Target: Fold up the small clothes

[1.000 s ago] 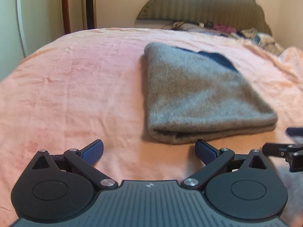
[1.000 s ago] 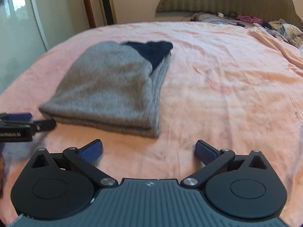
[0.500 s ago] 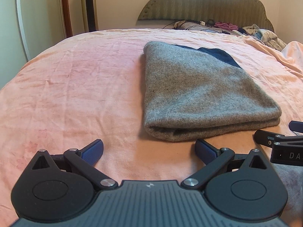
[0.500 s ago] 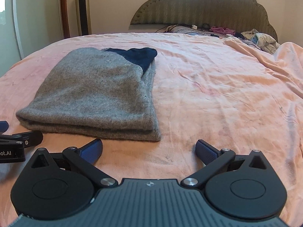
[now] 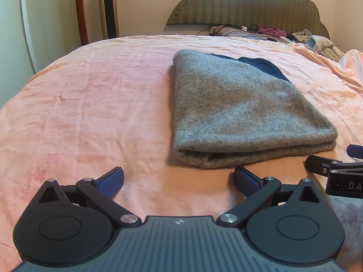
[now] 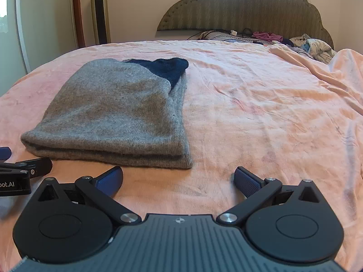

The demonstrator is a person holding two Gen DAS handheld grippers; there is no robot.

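A folded grey knit garment [image 5: 245, 111] with a dark blue part [image 5: 264, 66] at its far end lies flat on the pink bedspread [image 5: 90, 104]. It also shows in the right wrist view [image 6: 118, 113], with the blue part [image 6: 168, 66] at the back. My left gripper [image 5: 178, 179] is open and empty, just in front of the garment's near left corner. My right gripper [image 6: 178, 179] is open and empty, just in front of the garment's near right corner. Each gripper shows at the edge of the other's view.
A padded headboard [image 5: 247, 2] stands at the far end with a heap of loose clothes and cables [image 5: 272, 32] below it. A tower fan [image 5: 109, 6] and a white door stand by the wall at the left. The bedspread is bunched up at the right [image 6: 329, 72].
Both grippers have drawn back a little and levelled out, so the garment sits slightly farther away and more of the wall shows. The garment has not moved. Both grippers stay open.
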